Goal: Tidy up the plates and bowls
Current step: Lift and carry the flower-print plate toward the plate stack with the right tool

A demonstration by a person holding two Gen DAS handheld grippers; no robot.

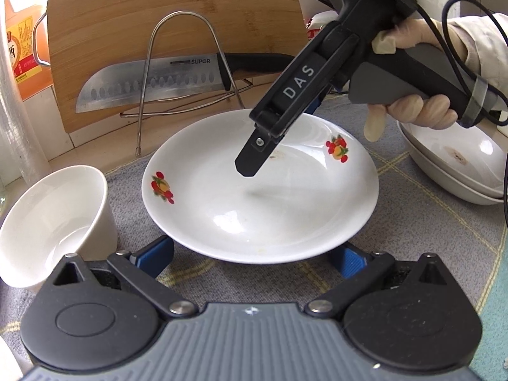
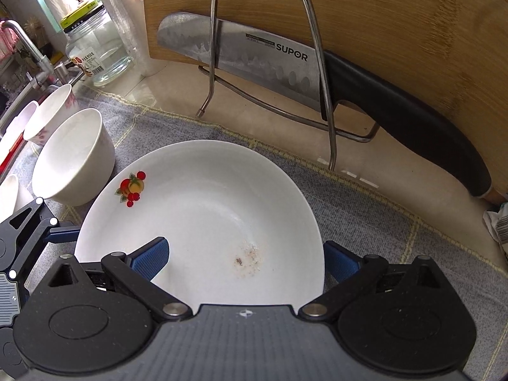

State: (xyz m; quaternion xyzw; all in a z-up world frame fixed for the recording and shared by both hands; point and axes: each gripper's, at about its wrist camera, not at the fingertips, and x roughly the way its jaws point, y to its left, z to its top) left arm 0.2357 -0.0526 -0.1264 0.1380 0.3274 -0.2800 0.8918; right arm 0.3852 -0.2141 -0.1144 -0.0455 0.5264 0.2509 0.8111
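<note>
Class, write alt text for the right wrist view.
An open tool straddles the near rim of a white plate with a fruit design. A white bowl sits left; behind, a knife rests in a wire rack.

One fruit-patterned plate (image 1: 260, 187) is counted, with two stacked dishes (image 1: 457, 165) at the right. Two white bowls (image 2: 71, 158) (image 2: 50, 111) are seen, one knife (image 2: 260, 60), one cutting board (image 2: 381, 16), one wire rack (image 2: 263, 47) and one glass jar (image 2: 95, 47).
</note>
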